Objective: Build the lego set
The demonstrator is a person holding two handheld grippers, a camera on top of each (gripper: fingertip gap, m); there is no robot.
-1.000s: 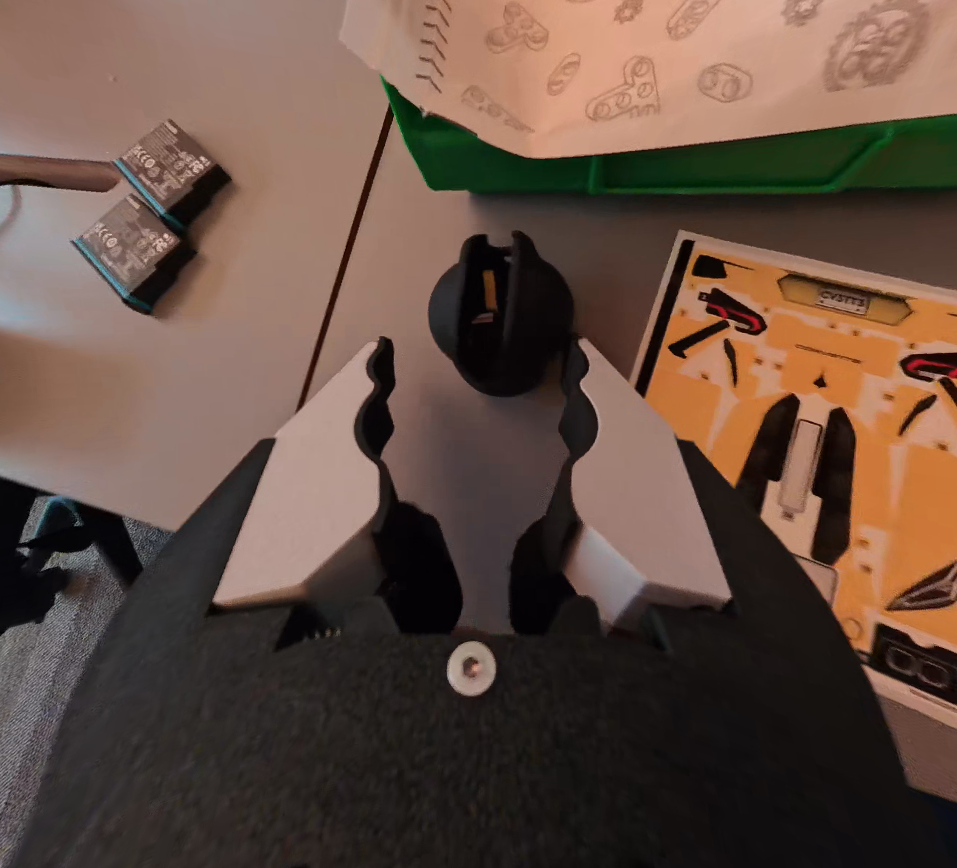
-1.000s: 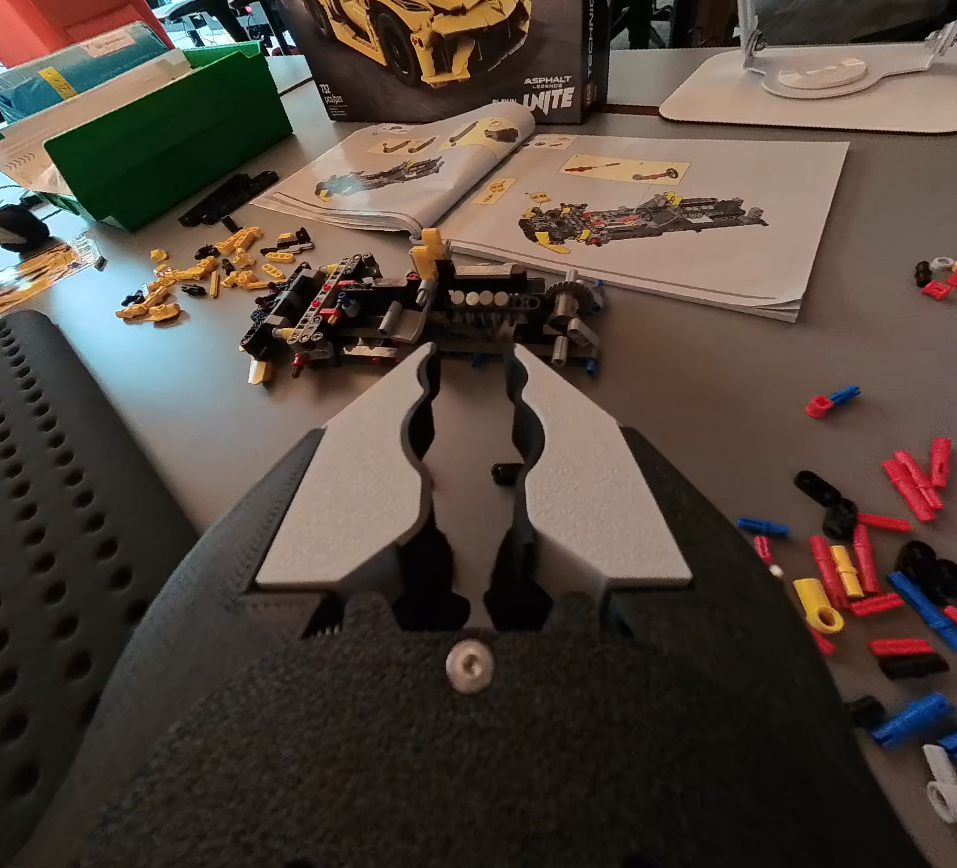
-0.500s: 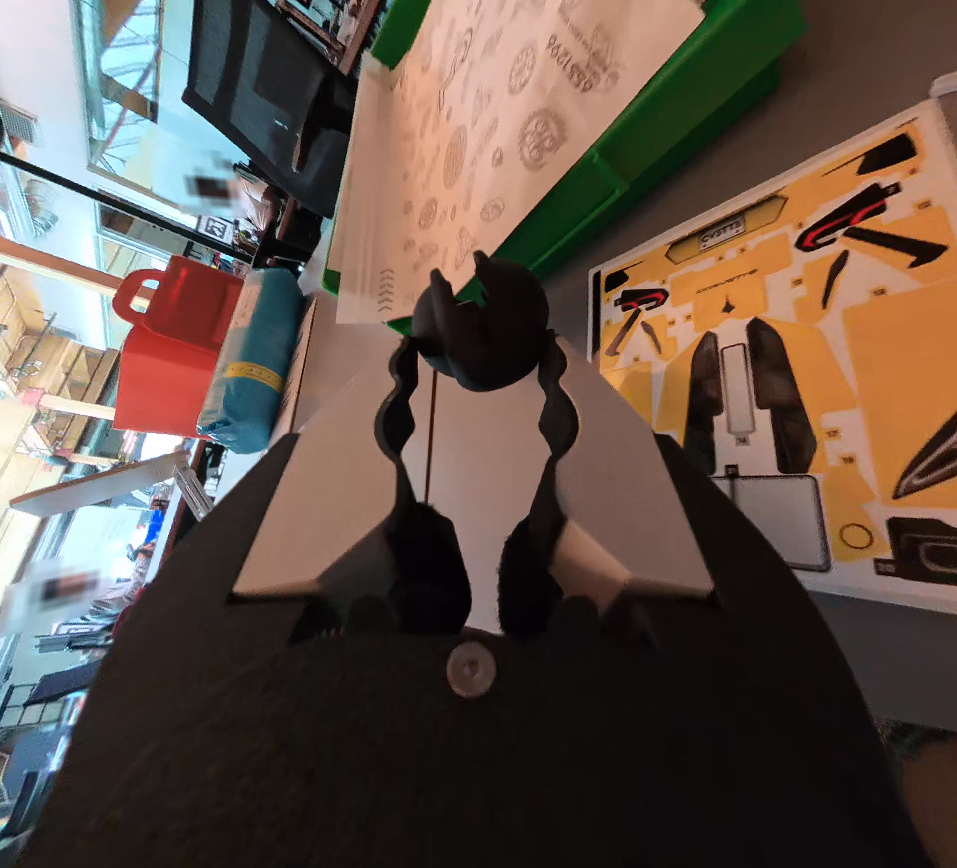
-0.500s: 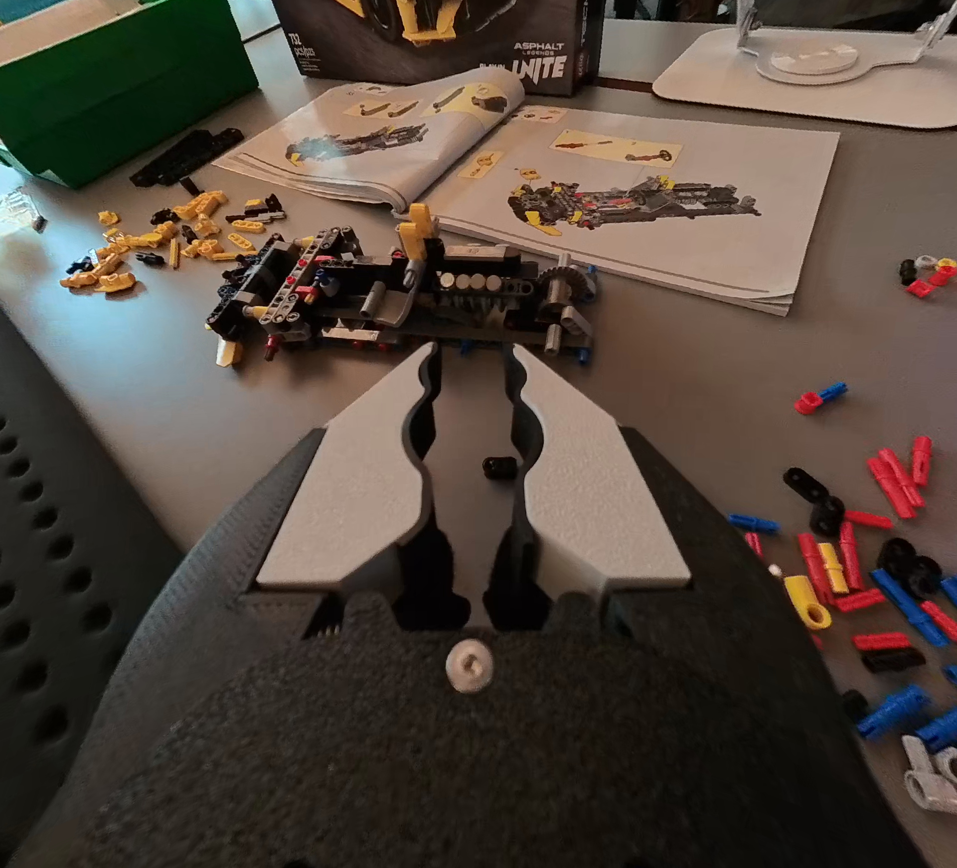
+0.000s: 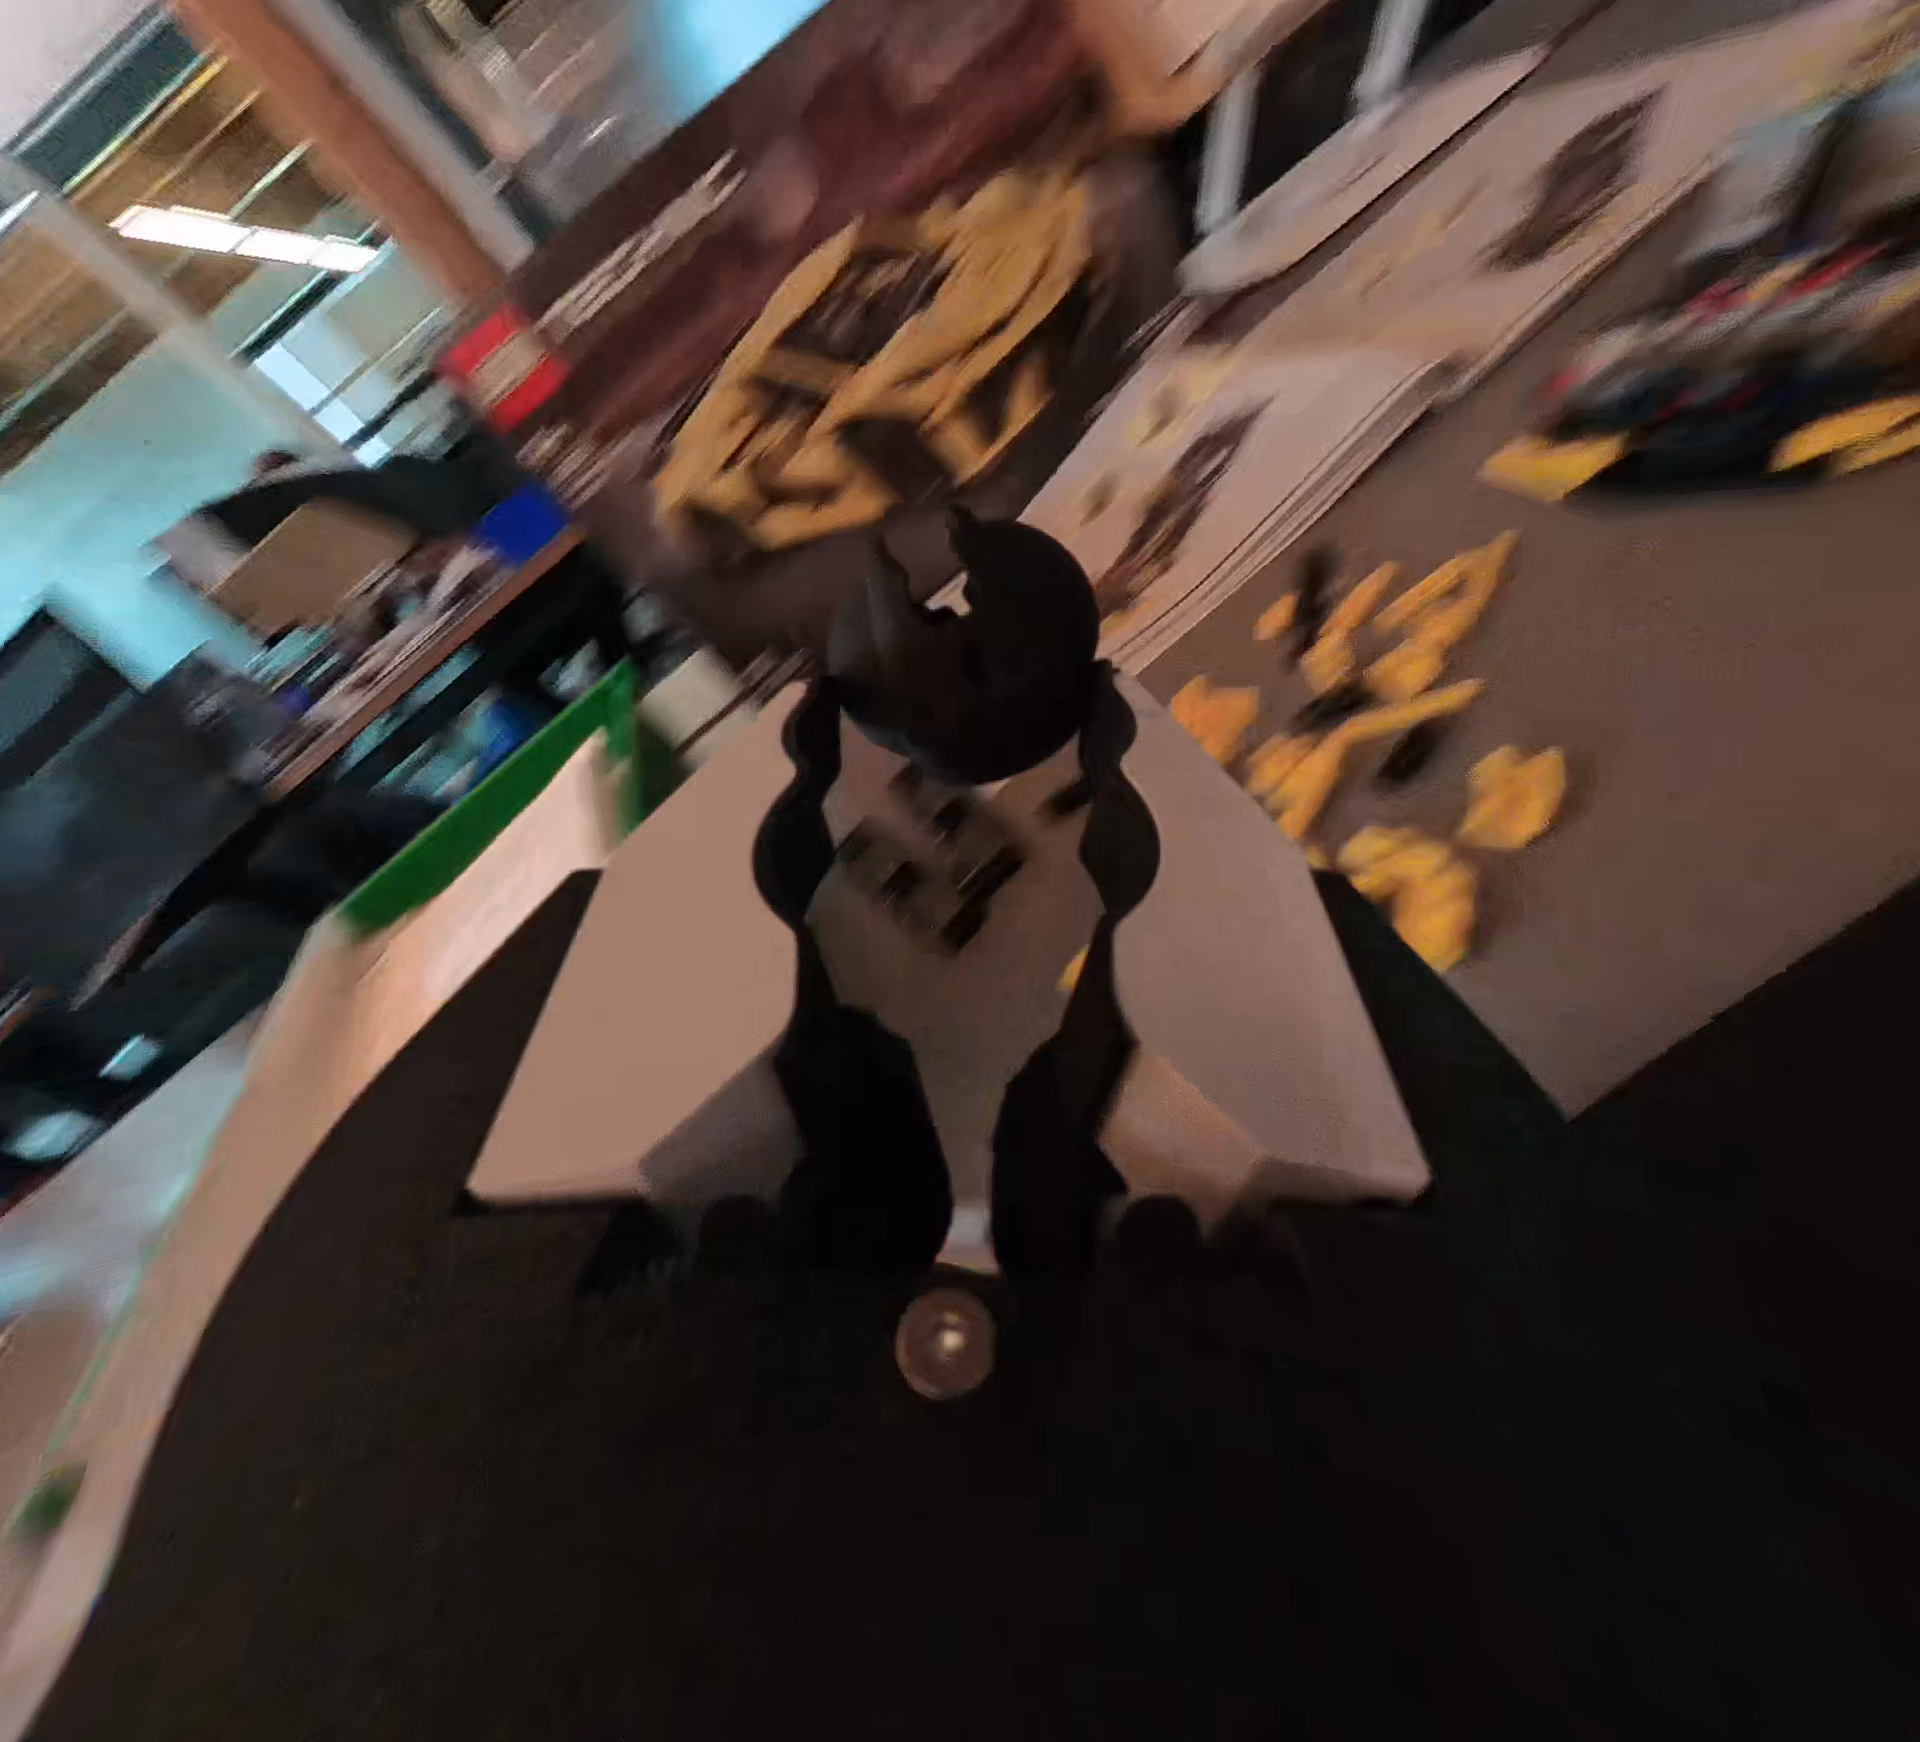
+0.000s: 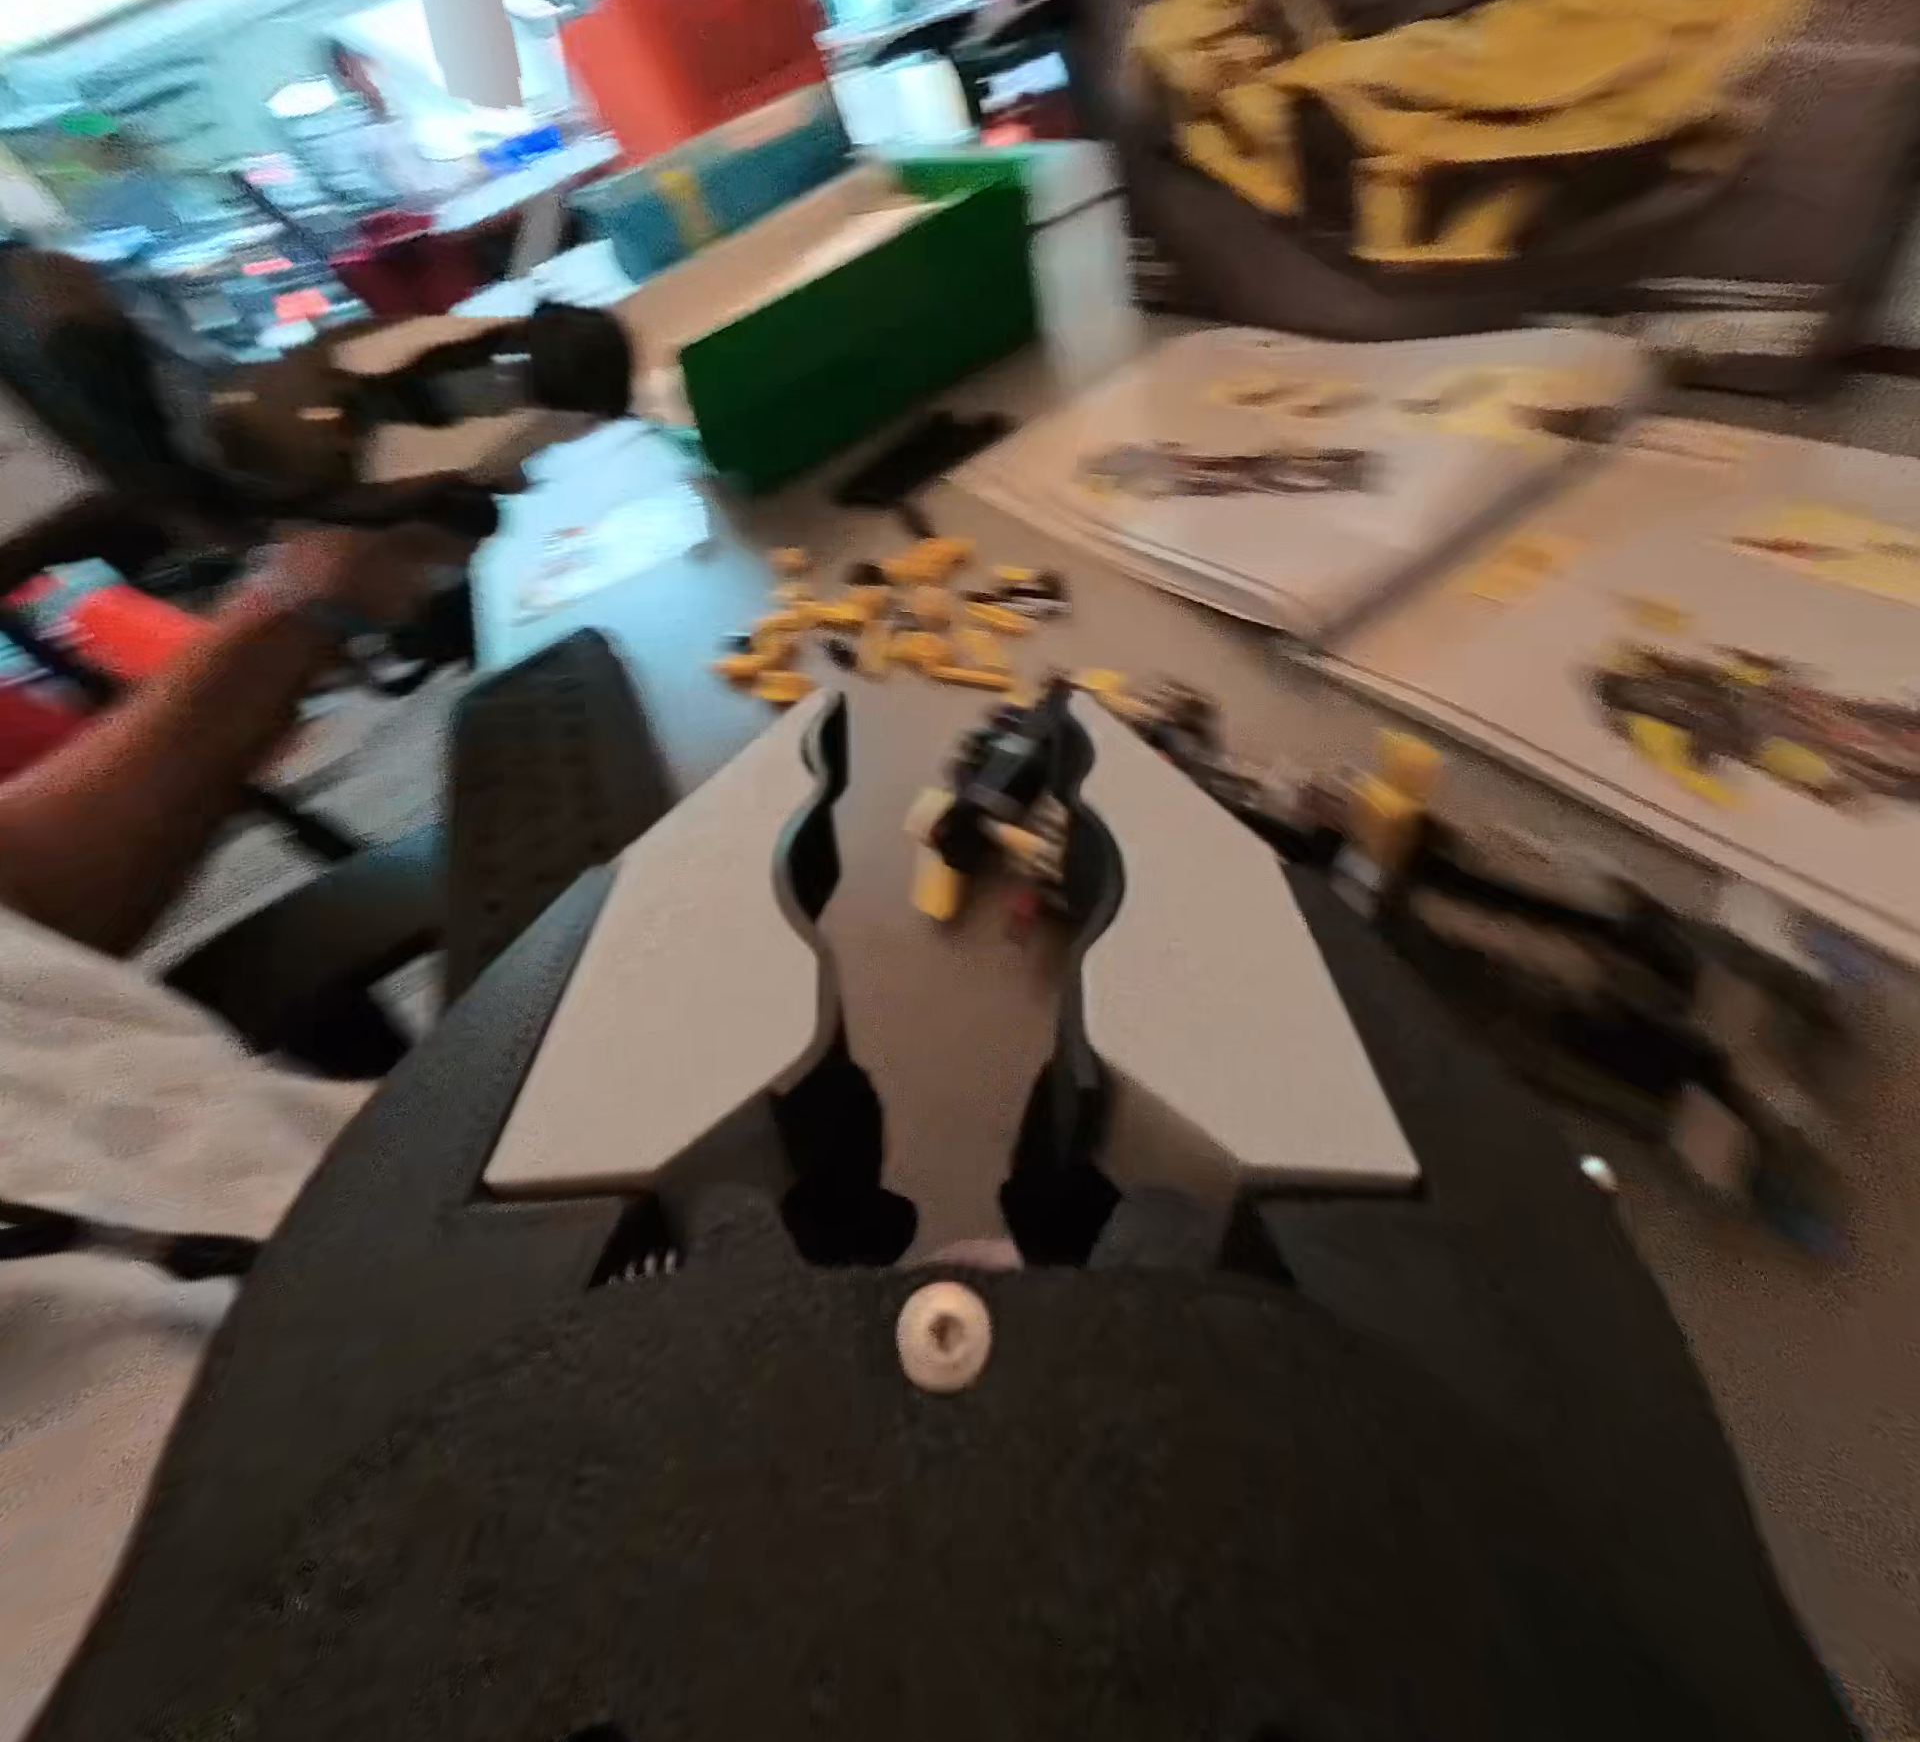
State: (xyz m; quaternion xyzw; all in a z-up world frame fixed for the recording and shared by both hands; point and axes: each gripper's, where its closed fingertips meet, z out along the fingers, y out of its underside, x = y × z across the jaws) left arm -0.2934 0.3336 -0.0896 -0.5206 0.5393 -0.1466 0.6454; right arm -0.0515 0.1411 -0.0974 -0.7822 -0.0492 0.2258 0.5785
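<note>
Two grippers are at work, and both views are smeared with blur. The left gripper (image 5: 961,705) has its jaws clenched on a round black rubbery lego wheel (image 5: 966,653), pinched at the tips of the scalloped black inner edges, so the rounded piece sits in a hollow and is less likely to roll out. It is carried clear of the grey desk (image 5: 1621,861), apparently toward the build area. The right gripper (image 6: 956,736) has its jaws parted, with nothing held; they point at the near end of the long, partly built black lego chassis with yellow and red bits (image 6: 997,809), which lies on the desk just ahead, seemingly ready to steady it for the wheel.

Beyond lie a scatter of small glossy yellow plastic lego pieces (image 6: 894,622), the open white paper instruction booklet (image 6: 1455,570) lying flat, the green plastic bin (image 6: 862,362) and the dark cardboard set box with a yellow car pictured (image 6: 1455,82) standing upright at the back, all within reach. The gripper faces are matte pale grey plates on a grainy black body. A person's forearm (image 6: 156,705) shows at the left edge.
</note>
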